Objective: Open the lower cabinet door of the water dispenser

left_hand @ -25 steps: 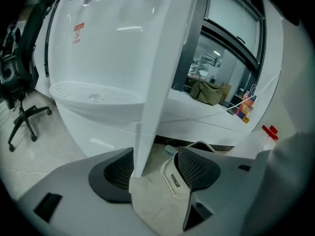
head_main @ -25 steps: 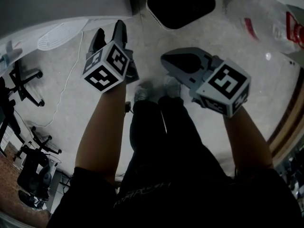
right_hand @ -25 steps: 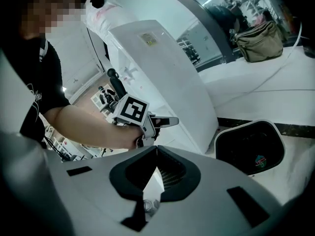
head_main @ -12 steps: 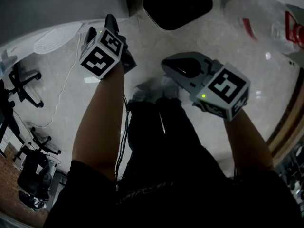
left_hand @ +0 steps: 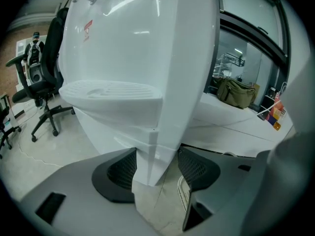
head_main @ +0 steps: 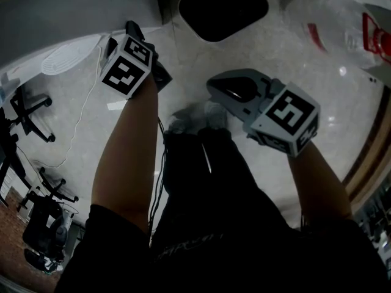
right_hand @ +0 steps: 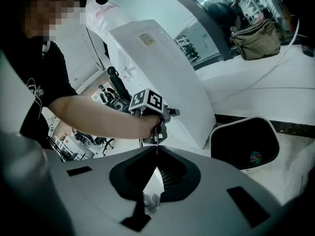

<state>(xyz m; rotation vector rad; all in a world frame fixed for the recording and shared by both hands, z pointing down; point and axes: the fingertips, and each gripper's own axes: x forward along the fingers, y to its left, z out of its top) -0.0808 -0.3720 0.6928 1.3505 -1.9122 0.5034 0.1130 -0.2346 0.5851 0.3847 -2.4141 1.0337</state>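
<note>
The white water dispenser (left_hand: 138,43) fills the left gripper view, its drip tray (left_hand: 110,89) above the lower cabinet front (left_hand: 110,127). My left gripper (left_hand: 157,154) is open, and the cabinet's lower corner shows in the gap between its jaws, apparently just beyond them. In the head view the left gripper (head_main: 137,32) reaches up to the dispenser's base (head_main: 79,5). My right gripper (head_main: 212,83) hangs back over the floor, shut with nothing in it. The right gripper view looks past the right gripper (right_hand: 156,150) at the left gripper (right_hand: 158,132) beside the dispenser (right_hand: 162,68).
A black waste bin with a white rim (head_main: 223,5) stands right of the dispenser. Office chairs (head_main: 27,112) and a thin cable (head_main: 79,127) lie to the left. A white fan-like grille (head_main: 61,57) rests on the floor near the dispenser. The person's legs and shoes (head_main: 195,118) are below.
My left gripper has moved forward and slightly left, closer to the dispenser's base. The right gripper has stayed almost where it was.
</note>
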